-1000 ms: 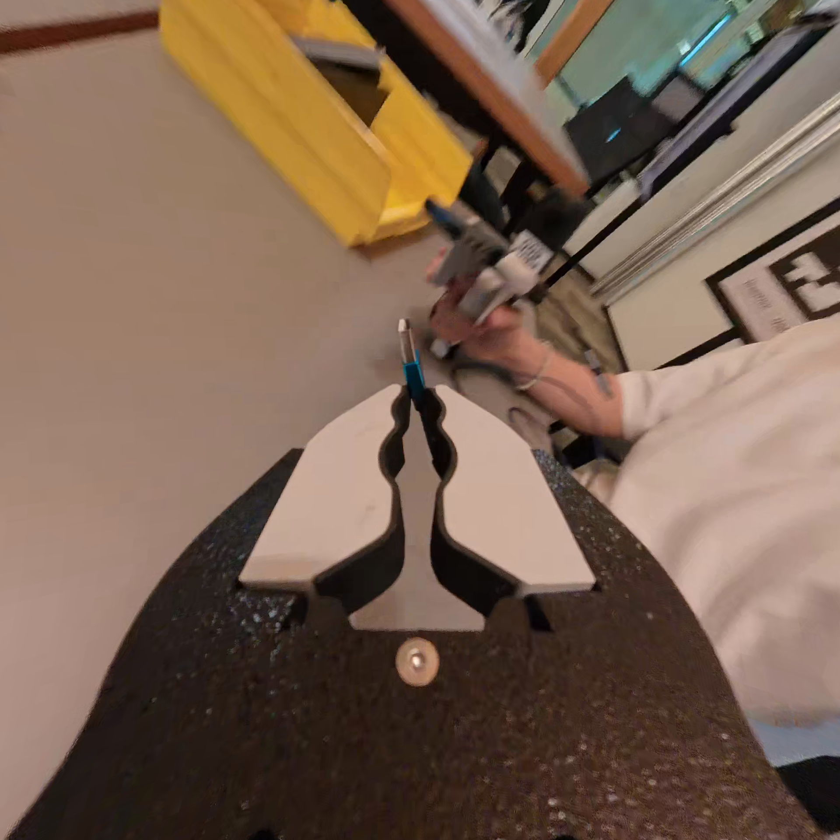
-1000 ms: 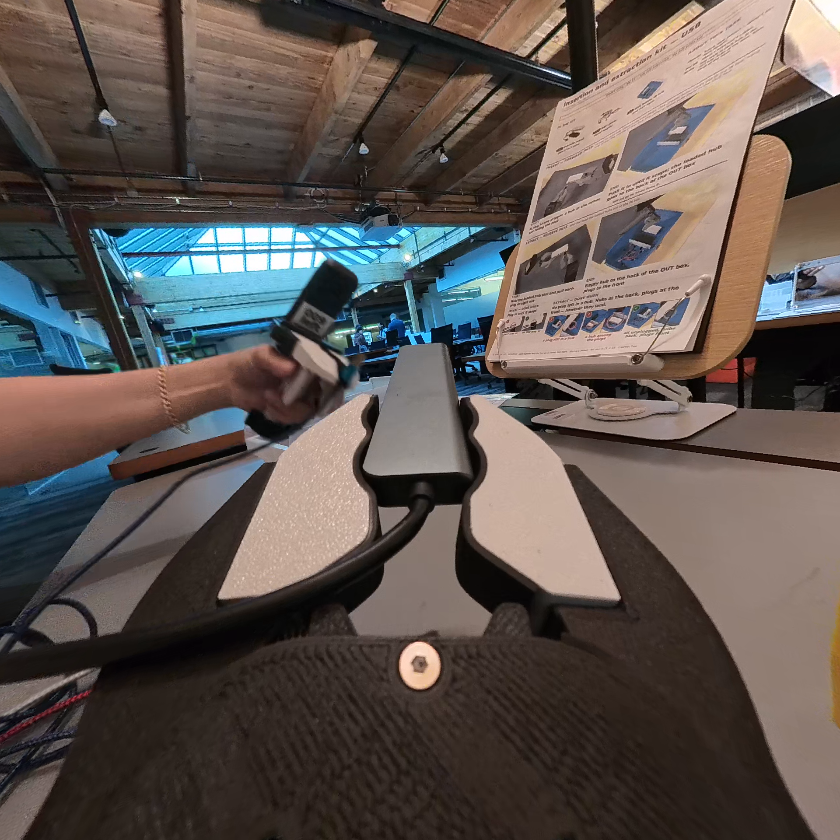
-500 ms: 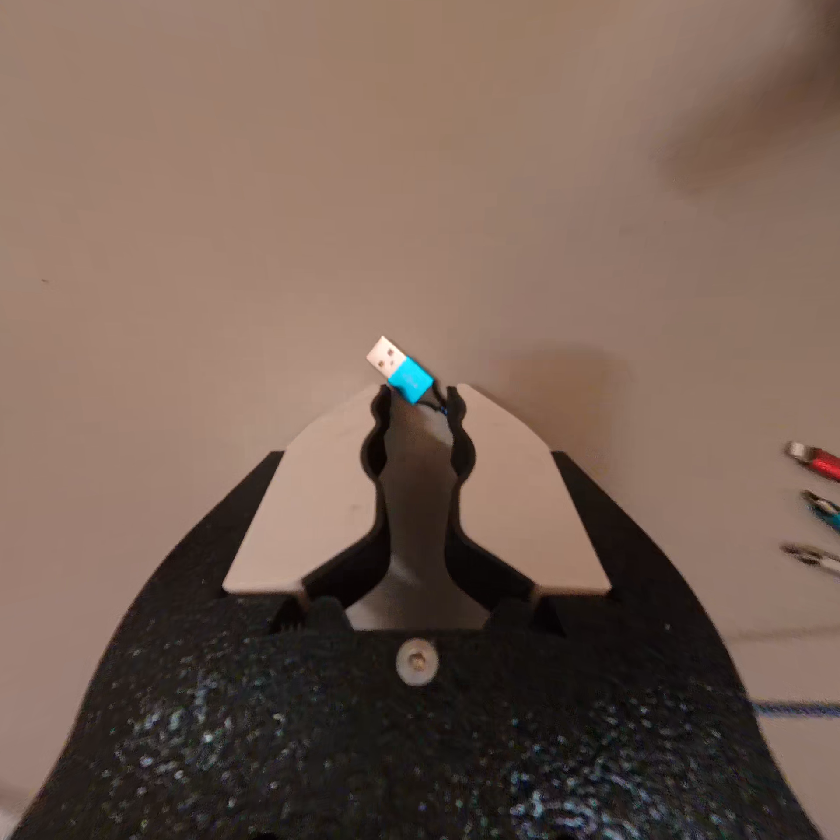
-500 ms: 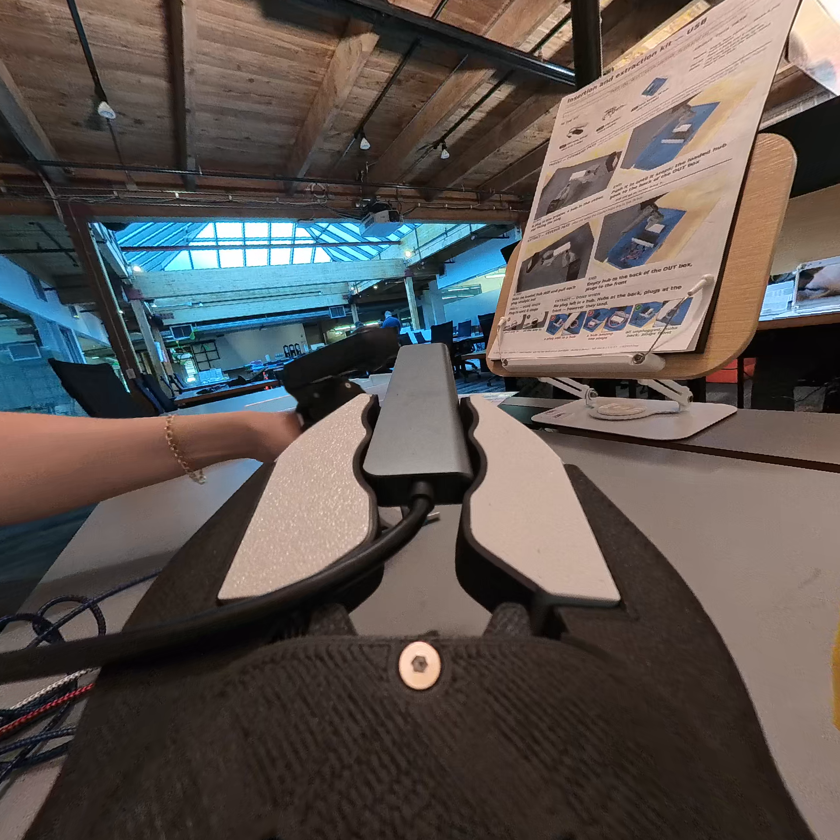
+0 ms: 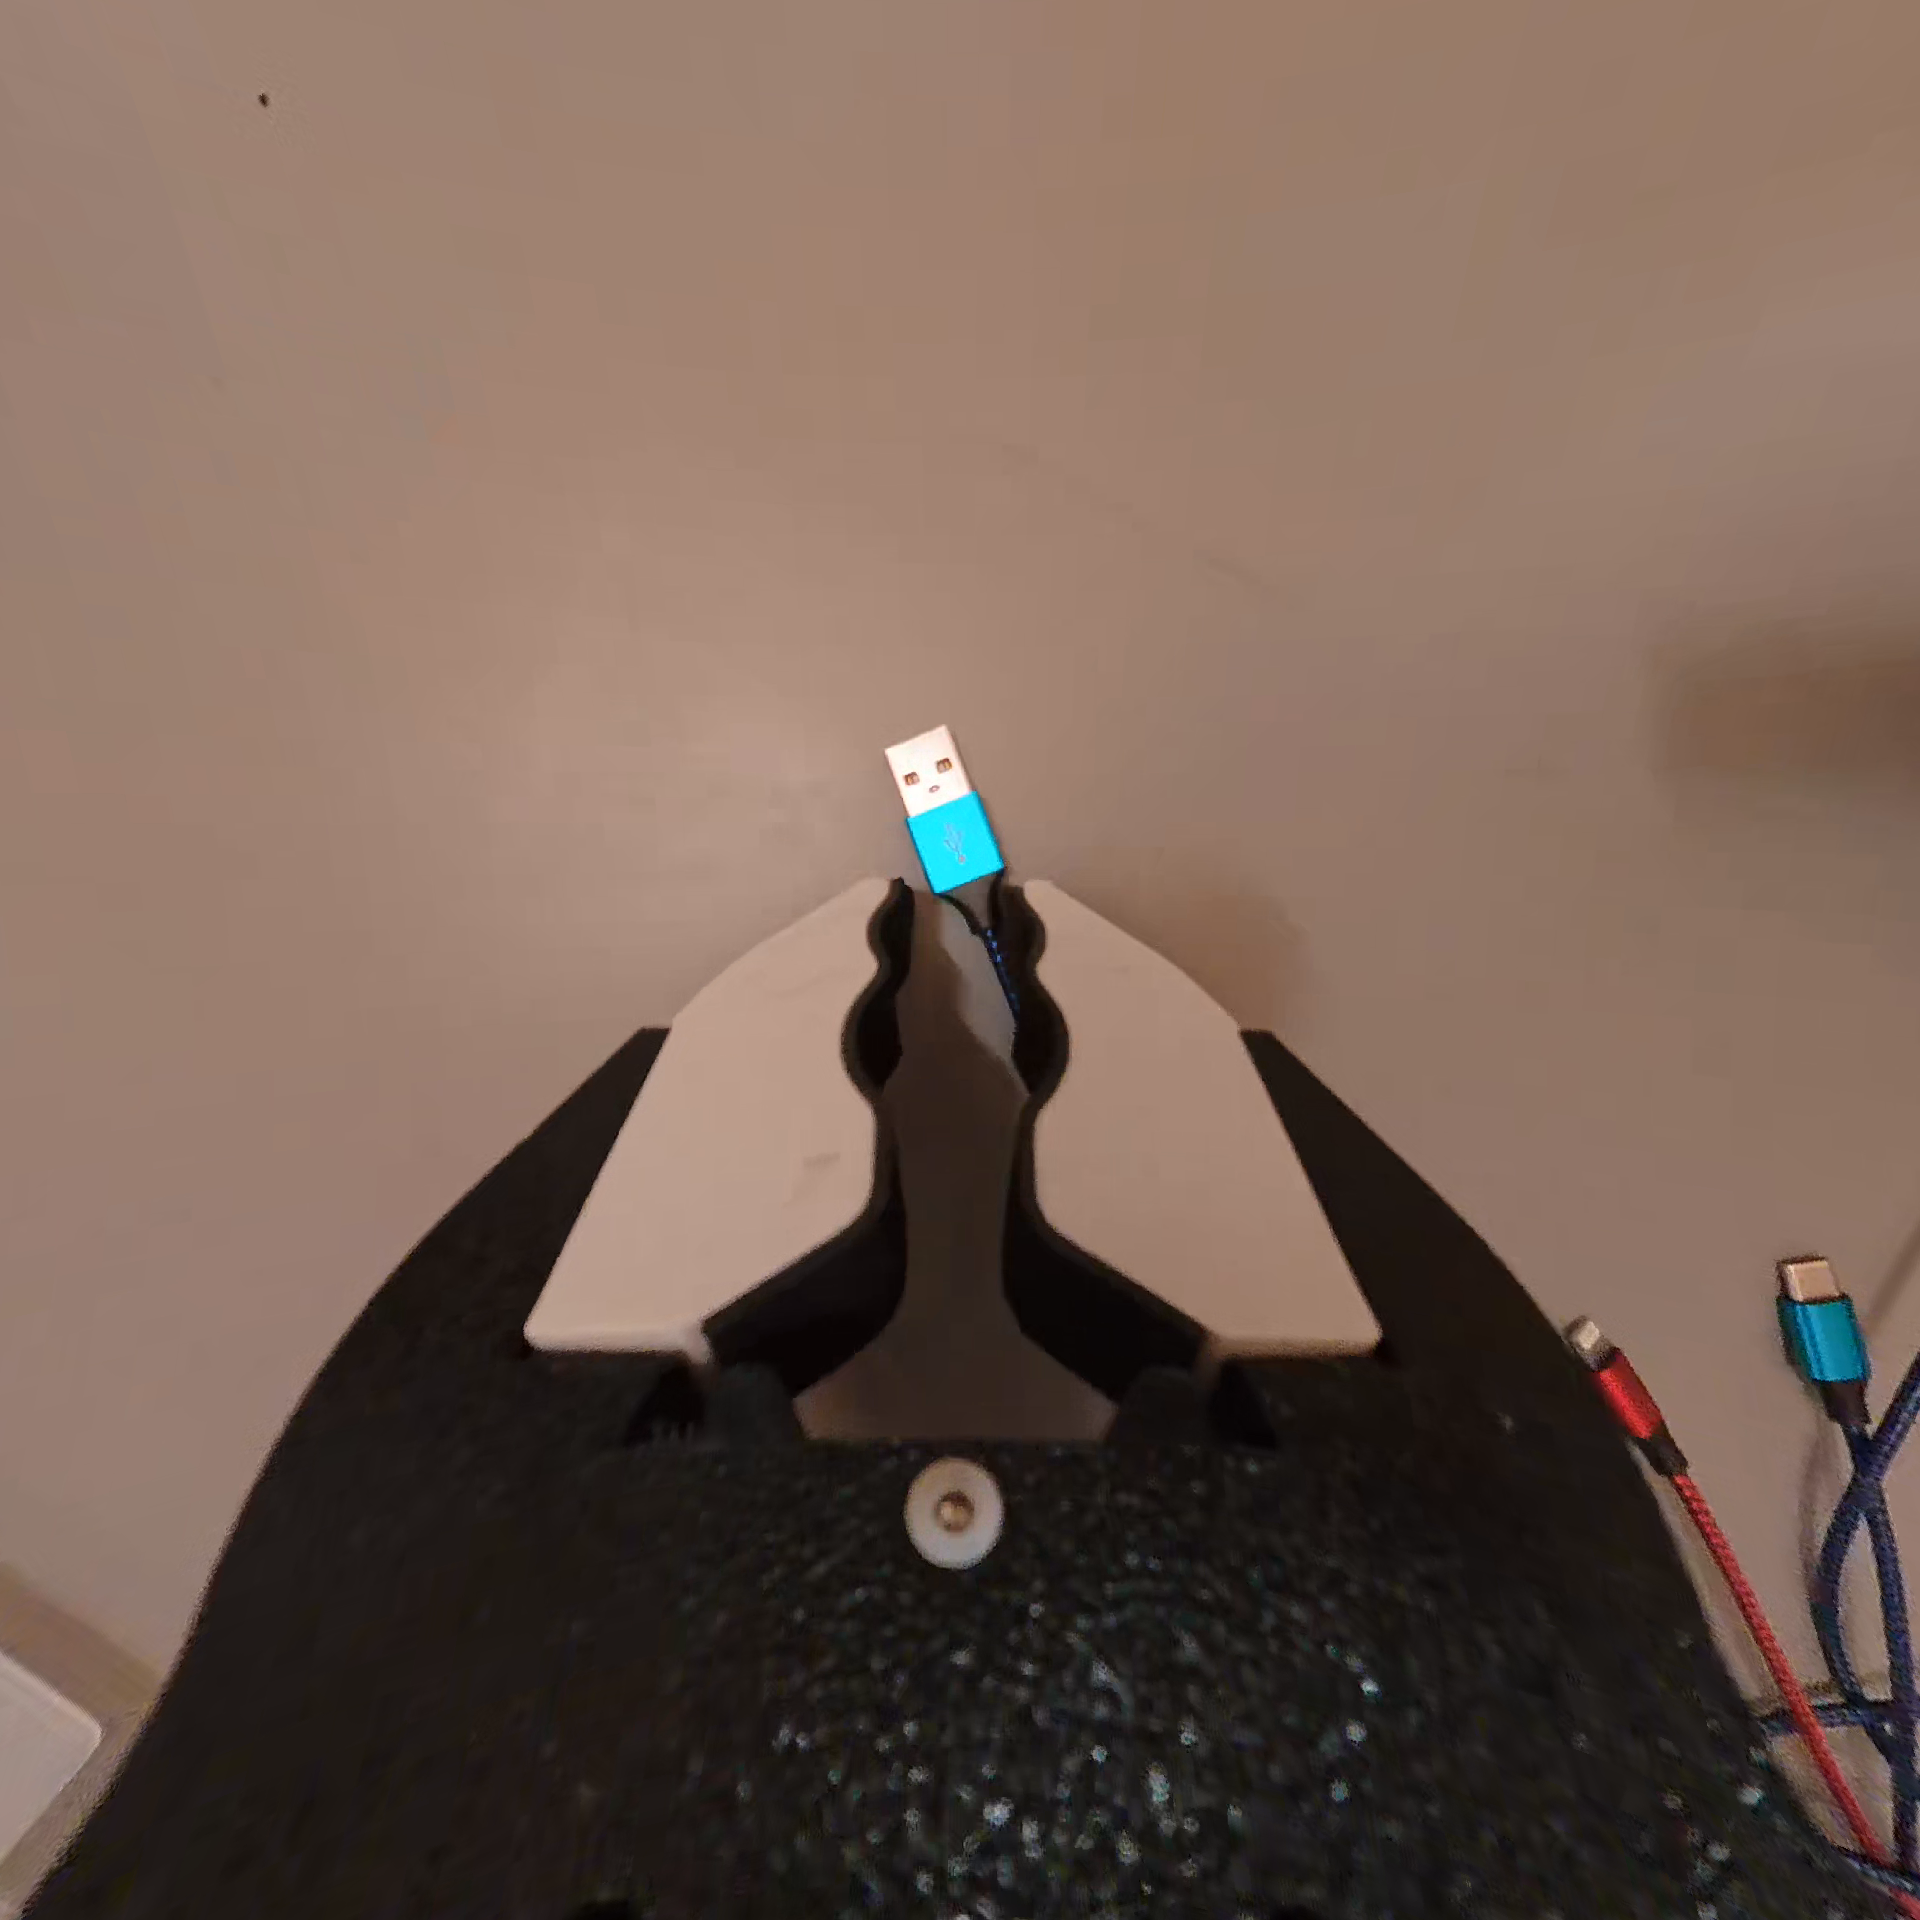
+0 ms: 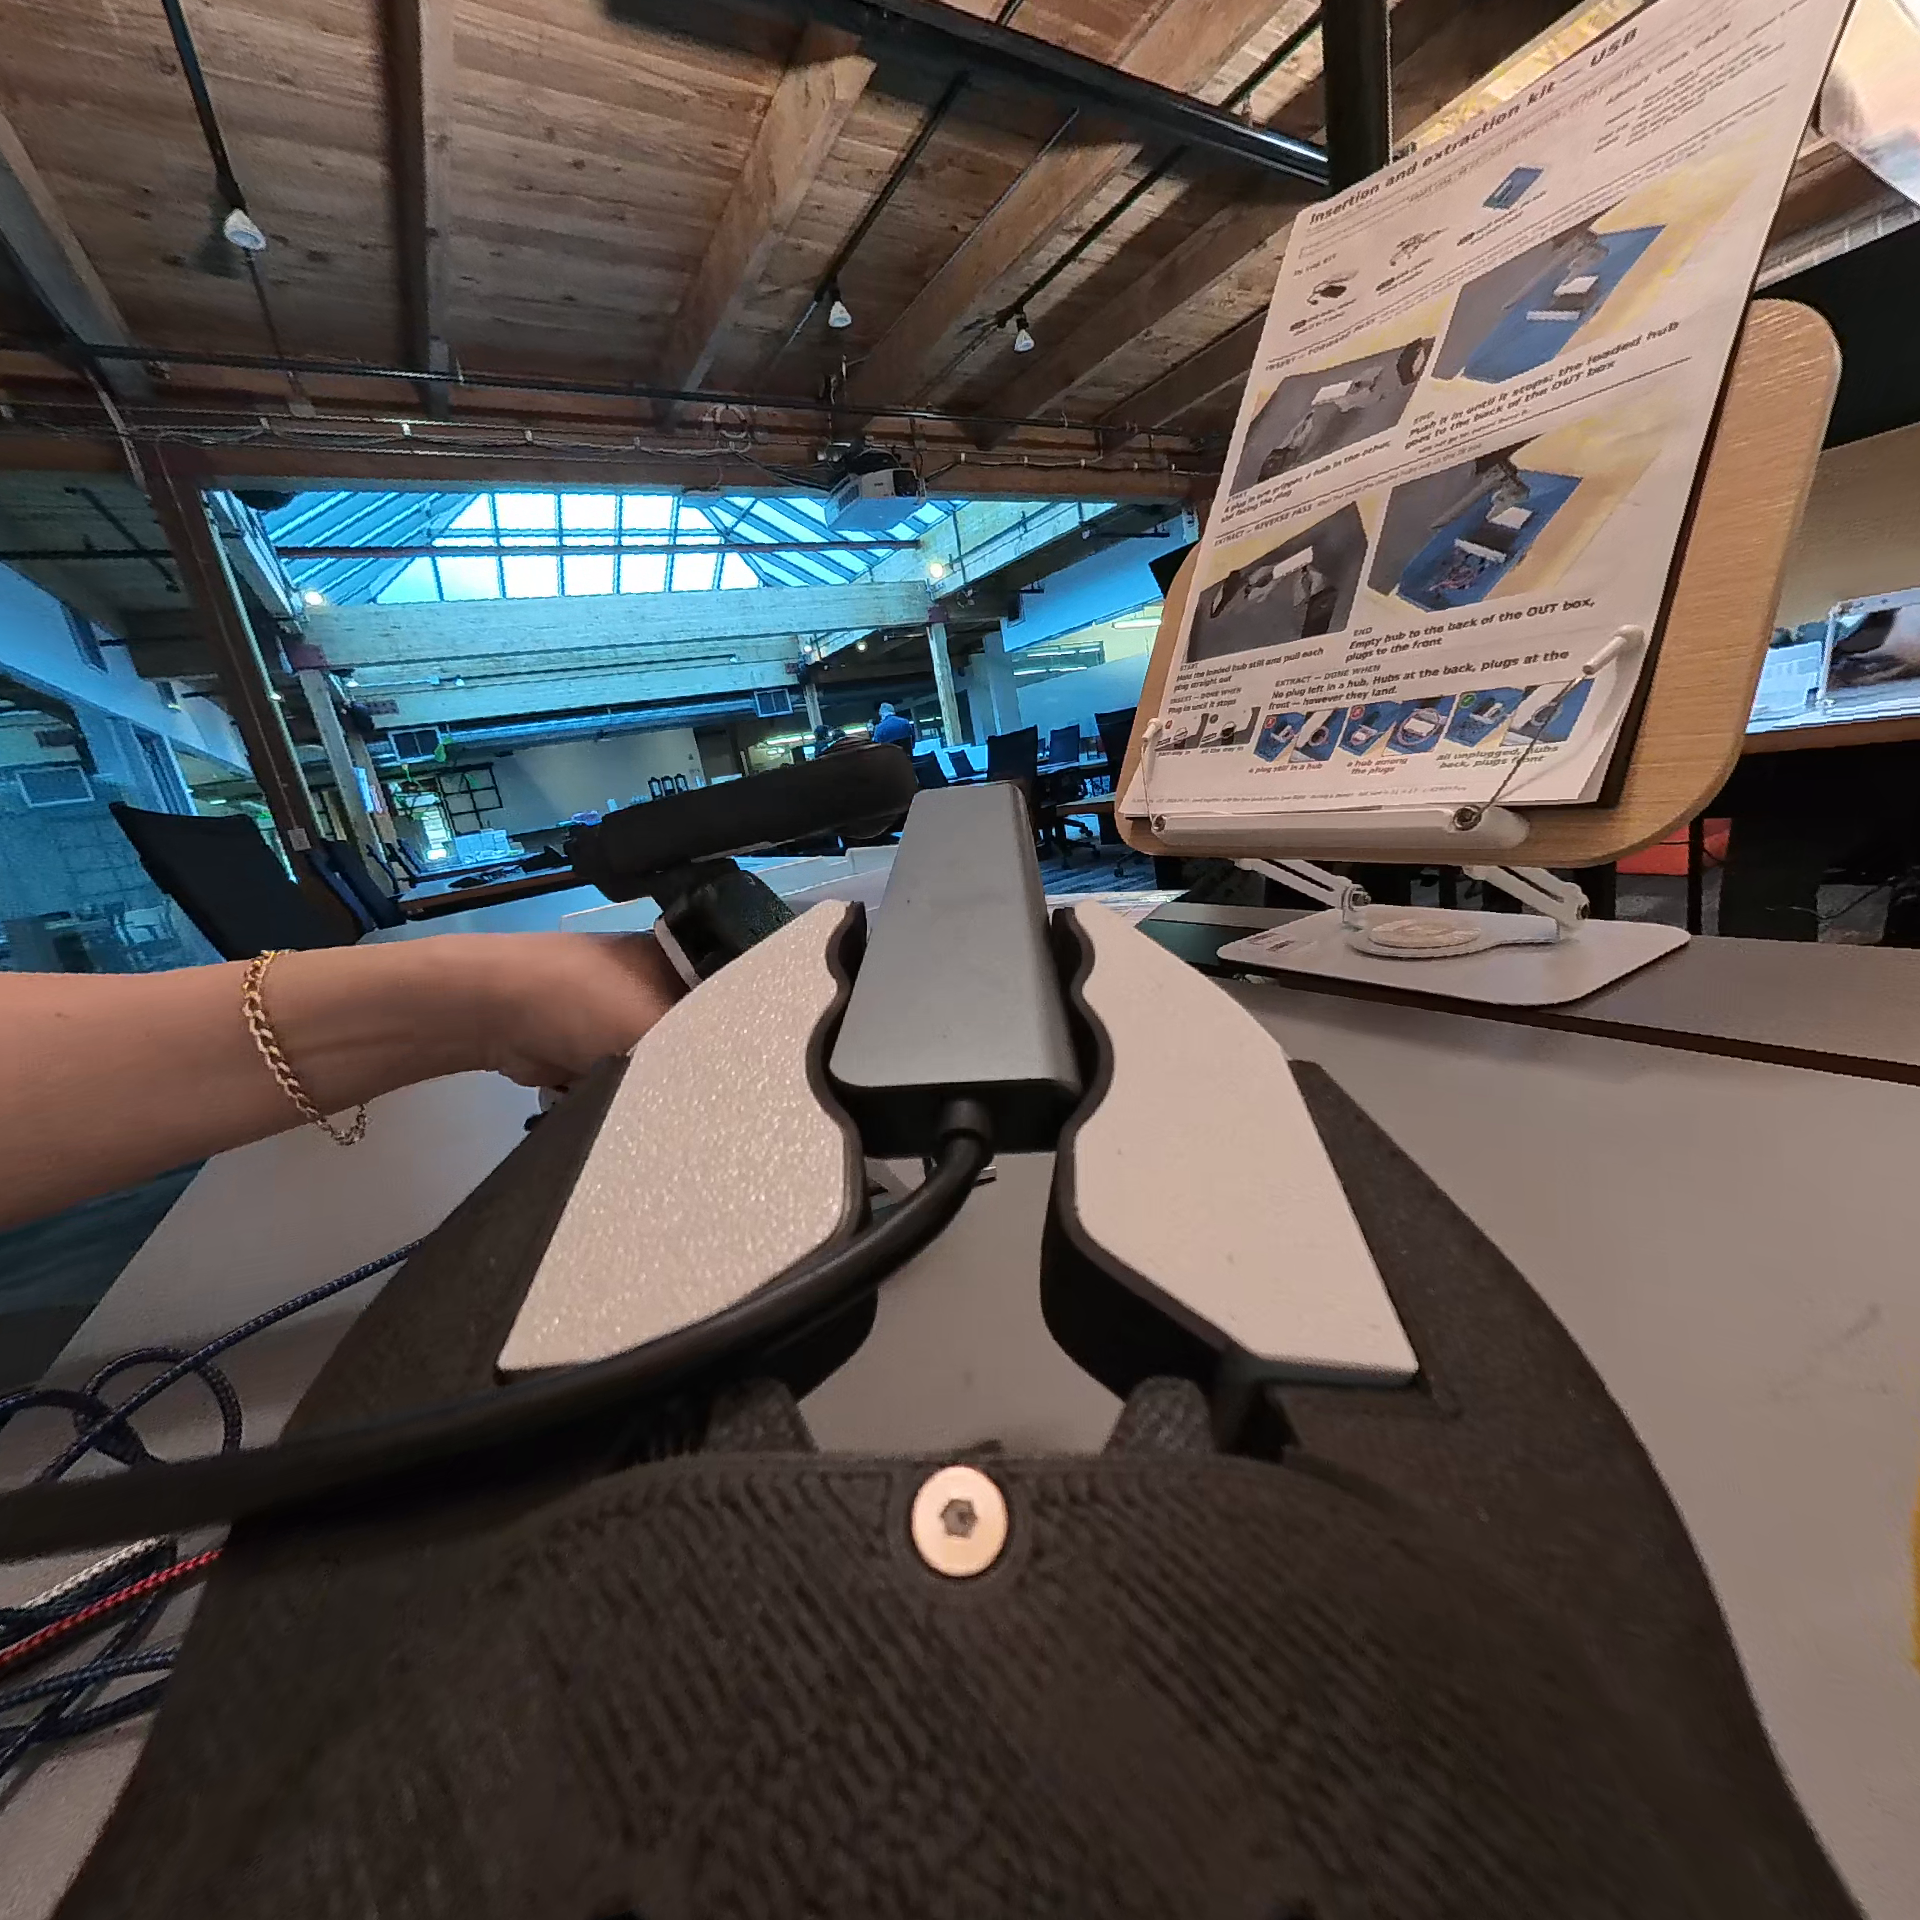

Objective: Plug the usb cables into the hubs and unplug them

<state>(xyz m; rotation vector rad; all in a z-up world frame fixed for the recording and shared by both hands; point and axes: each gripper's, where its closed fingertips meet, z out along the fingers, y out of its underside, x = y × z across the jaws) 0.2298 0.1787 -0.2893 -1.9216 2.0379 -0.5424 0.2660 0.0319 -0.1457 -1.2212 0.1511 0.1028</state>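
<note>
In the left wrist view my left gripper (image 5: 964, 899) is low over the beige table (image 5: 623, 416) with its jaws apart. A blue USB-A plug (image 5: 945, 821) lies flat on the table just past the fingertips. Its dark braided cable (image 5: 1003, 966) runs back between the fingers along the right one, and the pads do not press on it. In the right wrist view my right gripper (image 6: 958, 914) is shut on a dark grey hub (image 6: 966, 997), held level and pointing forward. The hub's black cord (image 6: 727, 1340) trails off to the left. The left gripper's black body (image 6: 727, 831) and a person's hand (image 6: 468, 1008) show behind it.
A red cable with a small plug (image 5: 1621, 1392) and a blue cable with a small plug (image 5: 1818, 1340) lie at the right. More braided cables (image 6: 104, 1621) lie at the lower left. A wooden stand with an instruction sheet (image 6: 1455, 520) stands at the back right. The tips of one gripper are about 20 centimetres away from the tips of the other.
The left gripper swung down to face the table and opened. The blue plug, pinched upright between the tips a second ago, now lies flat ahead of them. The right gripper kept hold of the hub.
</note>
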